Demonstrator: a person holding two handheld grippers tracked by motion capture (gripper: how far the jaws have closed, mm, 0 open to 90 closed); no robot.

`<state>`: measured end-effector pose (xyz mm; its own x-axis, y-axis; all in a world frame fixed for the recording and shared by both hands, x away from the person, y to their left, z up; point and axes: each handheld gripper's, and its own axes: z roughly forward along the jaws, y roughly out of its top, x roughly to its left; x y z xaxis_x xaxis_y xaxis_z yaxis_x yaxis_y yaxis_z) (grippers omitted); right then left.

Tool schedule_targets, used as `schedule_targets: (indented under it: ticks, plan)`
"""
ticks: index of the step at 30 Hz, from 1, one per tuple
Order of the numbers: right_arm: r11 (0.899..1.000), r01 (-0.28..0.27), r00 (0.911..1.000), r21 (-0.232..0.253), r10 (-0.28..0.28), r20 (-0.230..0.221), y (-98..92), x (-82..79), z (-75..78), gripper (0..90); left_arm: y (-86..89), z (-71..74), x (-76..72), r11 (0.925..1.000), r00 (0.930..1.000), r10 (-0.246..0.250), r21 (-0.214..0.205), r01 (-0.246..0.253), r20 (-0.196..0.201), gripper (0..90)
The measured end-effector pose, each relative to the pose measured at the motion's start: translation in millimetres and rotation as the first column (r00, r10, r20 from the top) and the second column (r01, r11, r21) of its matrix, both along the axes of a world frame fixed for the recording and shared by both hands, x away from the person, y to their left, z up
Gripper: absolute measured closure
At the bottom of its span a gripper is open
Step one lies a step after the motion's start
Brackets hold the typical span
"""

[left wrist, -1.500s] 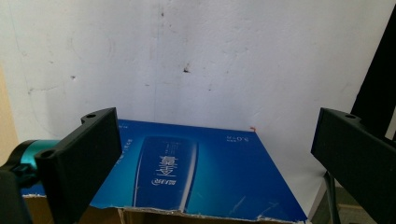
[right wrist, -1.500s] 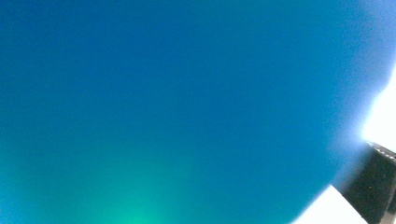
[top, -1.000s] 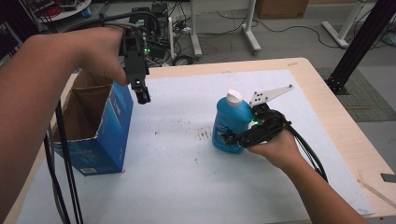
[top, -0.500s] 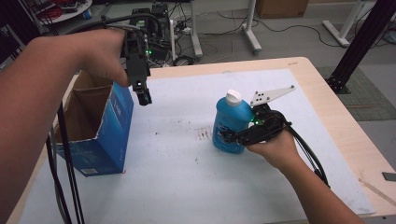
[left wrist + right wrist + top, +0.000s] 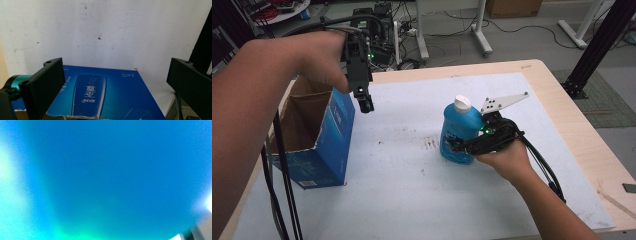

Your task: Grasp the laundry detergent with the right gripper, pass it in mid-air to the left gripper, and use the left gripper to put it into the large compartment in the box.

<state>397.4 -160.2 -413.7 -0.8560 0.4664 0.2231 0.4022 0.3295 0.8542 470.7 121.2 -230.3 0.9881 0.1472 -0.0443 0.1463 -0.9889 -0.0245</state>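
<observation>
Little has shifted since a second ago: the left gripper (image 5: 364,102) has edged slightly inward, hovering over the open cardboard box (image 5: 319,135) with glossy blue printed sides, jaws spread wide and empty. On the scuffed white table (image 5: 402,200), the right gripper (image 5: 457,146) pinches the rounded blue plastic bottle (image 5: 459,131), upright with its white cap (image 5: 462,103), pressed close against its camera.

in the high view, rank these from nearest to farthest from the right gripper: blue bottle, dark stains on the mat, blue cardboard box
1. blue bottle: right at the right gripper, which is closed around its lower body.
2. dark stains: on the white mat just to the left of the bottle.
3. blue cardboard box: far left of the table, below the left gripper.
</observation>
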Motion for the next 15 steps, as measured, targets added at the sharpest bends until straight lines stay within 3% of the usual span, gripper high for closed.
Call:
schedule_targets:
  ticks: [8,15]
  plan:
    - [1.0,0.008,0.9996,0.006,-0.008,0.027,0.3,-2.2,-1.7,37.7,-1.7,-0.4,0.2,1.0,1.0,-0.003,0.004,0.003,0.0,1.7]
    - [0.999,0.035,0.9947,0.0,-0.035,0.096,2.1,-6.2,-0.3,43.7,-3.3,0.4,-0.7,1.0,1.0,-0.008,-0.004,0.008,0.001,1.7]
